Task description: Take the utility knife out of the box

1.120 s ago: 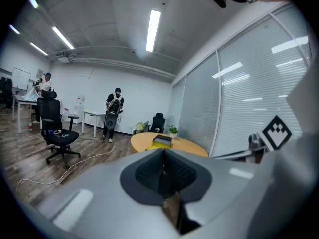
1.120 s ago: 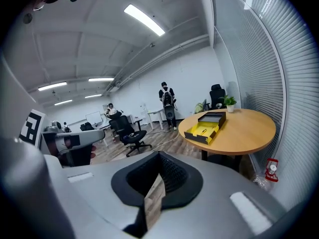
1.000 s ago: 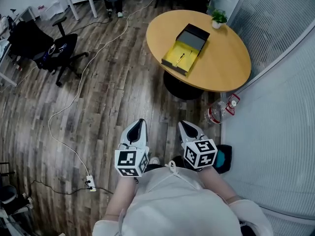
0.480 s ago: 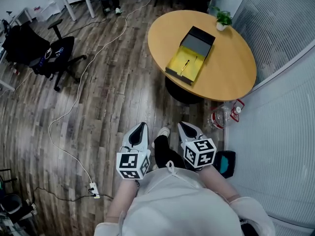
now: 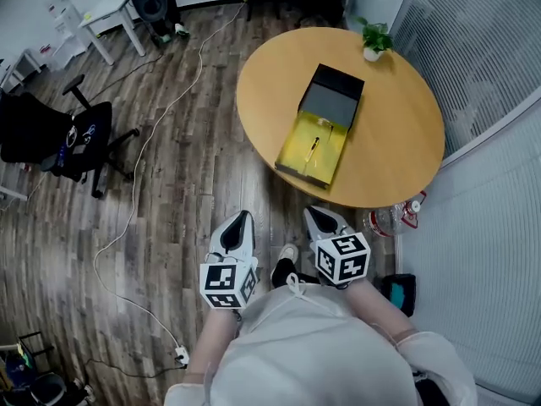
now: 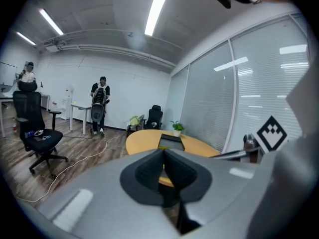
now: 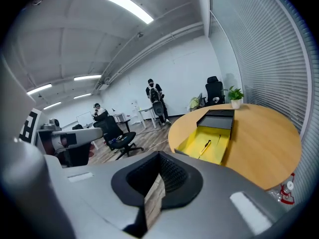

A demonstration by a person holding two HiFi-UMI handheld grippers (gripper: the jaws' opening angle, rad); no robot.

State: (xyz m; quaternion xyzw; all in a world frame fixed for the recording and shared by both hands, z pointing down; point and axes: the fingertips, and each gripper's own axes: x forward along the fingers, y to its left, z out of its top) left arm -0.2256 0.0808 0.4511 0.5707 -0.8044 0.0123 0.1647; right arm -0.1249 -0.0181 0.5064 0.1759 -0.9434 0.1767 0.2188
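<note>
An open box (image 5: 331, 157) with a yellow lining and a black lid (image 5: 331, 100) lies on a round wooden table (image 5: 397, 142). A yellow utility knife (image 5: 314, 148) rests in the yellow half. The right gripper view shows the knife (image 7: 205, 147) inside the box (image 7: 222, 151) ahead. My left gripper (image 5: 239, 220) and right gripper (image 5: 319, 216) hang side by side over the floor, short of the table's near edge. Both are shut and hold nothing. The left gripper (image 6: 163, 153) faces the table (image 6: 139, 141), with the box's (image 6: 170, 142) black lid showing beyond its jaws.
A potted plant (image 5: 374, 36) stands at the table's far edge. A water bottle (image 5: 390, 218) sits on the floor by the glass wall on the right. An office chair (image 5: 63, 138) and a white cable (image 5: 139, 167) lie to the left. A person (image 6: 99, 103) stands far off.
The table and box have come nearer and lower in the head view as I walk toward them. Both grippers keep their place before my body and stay shut.
</note>
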